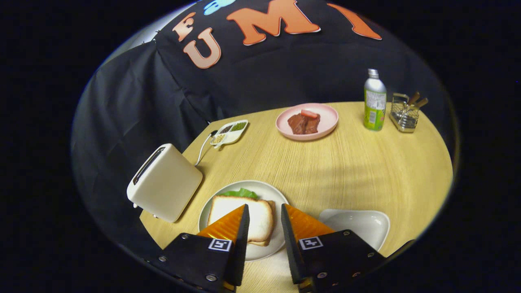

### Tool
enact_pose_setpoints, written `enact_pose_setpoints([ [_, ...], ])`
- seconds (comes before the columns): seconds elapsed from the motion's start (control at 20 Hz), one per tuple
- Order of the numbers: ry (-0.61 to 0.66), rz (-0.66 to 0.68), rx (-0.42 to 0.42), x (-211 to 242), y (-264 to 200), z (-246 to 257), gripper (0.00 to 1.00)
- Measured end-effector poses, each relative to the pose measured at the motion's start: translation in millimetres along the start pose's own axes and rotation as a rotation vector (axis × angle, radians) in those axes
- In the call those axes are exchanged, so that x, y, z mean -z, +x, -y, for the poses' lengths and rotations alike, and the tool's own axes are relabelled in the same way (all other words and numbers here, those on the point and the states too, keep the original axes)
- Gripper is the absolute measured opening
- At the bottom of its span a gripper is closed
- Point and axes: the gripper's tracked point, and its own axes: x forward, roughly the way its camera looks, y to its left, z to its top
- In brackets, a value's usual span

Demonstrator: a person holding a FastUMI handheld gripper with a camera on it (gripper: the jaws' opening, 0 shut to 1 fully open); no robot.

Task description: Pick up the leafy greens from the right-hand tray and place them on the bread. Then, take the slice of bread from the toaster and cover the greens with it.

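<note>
Mostly hidden, greens point(241, 193) peek beneath bread point(241, 217); gripper point(263, 215) apart, empty.

Matt wood-grain surface point(325, 171); glossy, smooth white plate point(268, 191); satin cream plastic toaster point(165, 183); wire-mesh metal caddy point(403, 114); glossy pink plate point(325, 122); gripper point(263, 221) with translucent orange, ribbed fingers point(228, 226), parted over soft-crusted bread point(260, 217).

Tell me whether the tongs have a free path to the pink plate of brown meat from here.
Probably yes. The tongs are open over the white round plate with its sandwich, and only bare wooden table lies between there and the pink plate of brown meat.
</note>
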Motion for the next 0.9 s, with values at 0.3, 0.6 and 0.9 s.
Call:
enact_pose_setpoints([
  [0.3,-0.142,0.278,0.091,-65.4,-43.1,4.6,0.72],
  [0.6,-0.222,0.519,0.151,-109.7,-90.3,-1.0,0.85],
  [0.9,-0.278,0.688,0.209,-139.0,-125.4,-9.5,0.91],
])
